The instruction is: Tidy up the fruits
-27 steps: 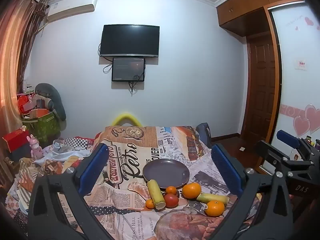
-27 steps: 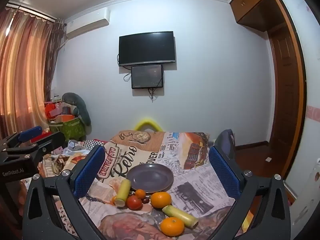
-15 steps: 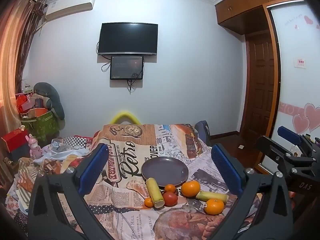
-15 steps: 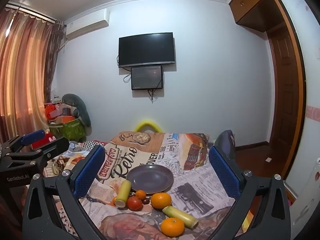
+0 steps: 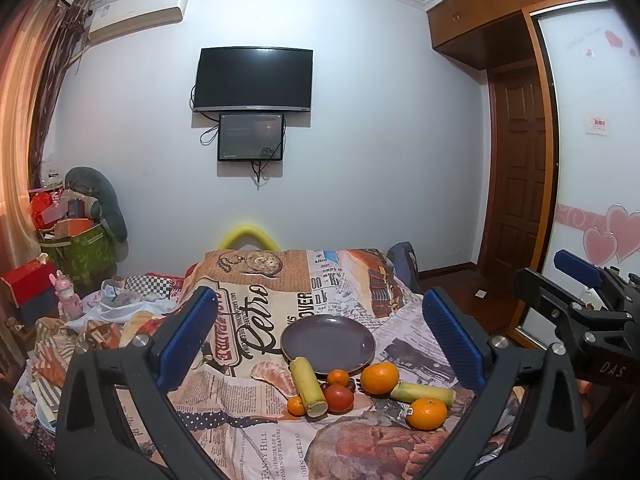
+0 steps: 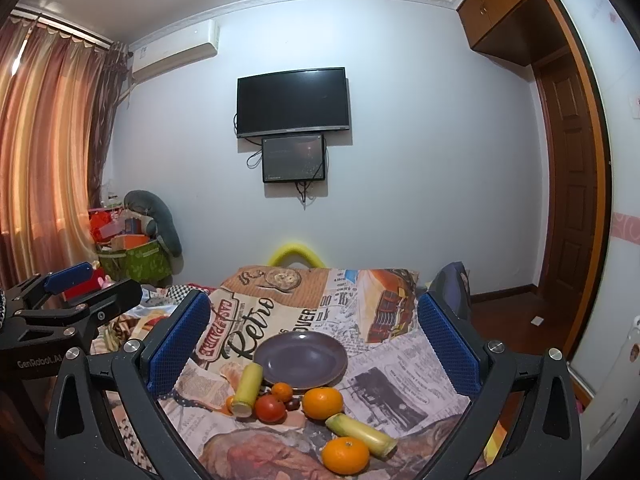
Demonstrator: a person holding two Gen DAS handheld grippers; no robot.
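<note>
**Fruit waiting beside an empty plate, both tools wide apart**

While nothing is yet held, the left tool (image 5: 320,336) and the right tool (image 6: 314,338) both hover with their blue pads spread fully apart, aimed at the fruit on the counter draped in a newspaper-print cloth (image 5: 248,432).

Largest is the round, dark grey plate (image 5: 328,338), empty, at the far side of the cluster; it looks hard and heavy enough to stay put when fruit is set on it. Two pale yellow-green cylindrical stalk pieces (image 5: 306,386) (image 5: 422,392) lie in front of it, one touching its rim; they seem stiff, best pinched across the middle. Two large oranges (image 5: 380,378) (image 5: 427,413) are round and likely to roll, so pads should close across the widest part. A red tomato (image 5: 339,398) is probably soft and smooth: gentle pressure. Two small tangerines (image 5: 338,378) (image 5: 296,405) are light, and tucked against their neighbours.
</note>
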